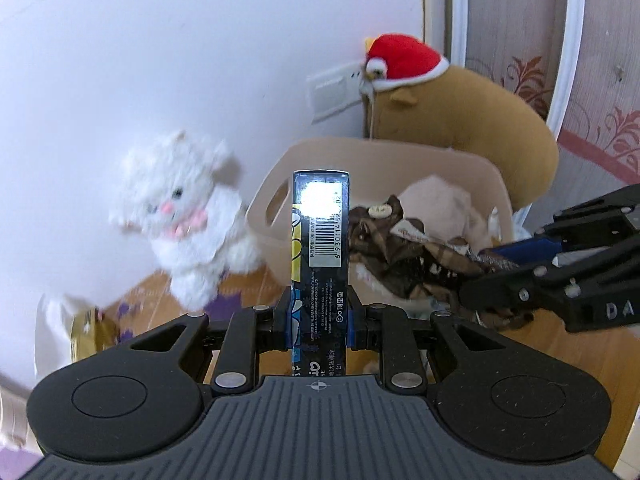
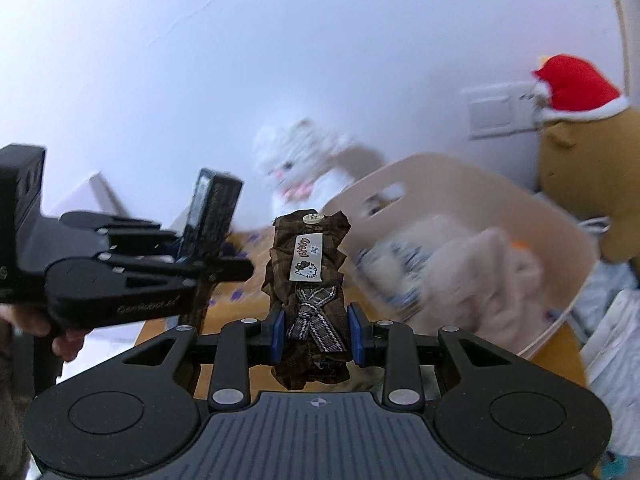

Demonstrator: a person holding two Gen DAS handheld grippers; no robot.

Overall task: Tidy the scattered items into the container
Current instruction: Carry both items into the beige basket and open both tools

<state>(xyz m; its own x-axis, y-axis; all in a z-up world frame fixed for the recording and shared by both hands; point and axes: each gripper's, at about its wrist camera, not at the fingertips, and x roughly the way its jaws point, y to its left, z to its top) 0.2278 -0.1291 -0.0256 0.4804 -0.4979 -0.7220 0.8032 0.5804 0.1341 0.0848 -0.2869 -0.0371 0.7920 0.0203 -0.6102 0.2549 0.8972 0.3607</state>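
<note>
My left gripper [image 1: 319,320] is shut on a long dark box with a barcode [image 1: 320,240], held upright in front of the beige basket [image 1: 460,160]; the box also shows in the right wrist view [image 2: 212,208]. My right gripper [image 2: 318,334] is shut on a brown plaid fabric item with a white label and a button [image 2: 308,256], held near the basket's [image 2: 440,168] left rim. That fabric shows in the left wrist view [image 1: 392,248] over the basket, with the right gripper [image 1: 472,286] coming in from the right. The basket holds pale cloth [image 2: 492,280] and other blurred items.
A white plush cat [image 1: 180,216] sits against the wall left of the basket. A big brown plush with a red hat [image 1: 460,104] stands behind it. A gold packet [image 1: 90,330] lies at far left. White bags [image 2: 612,328] lie right of the basket.
</note>
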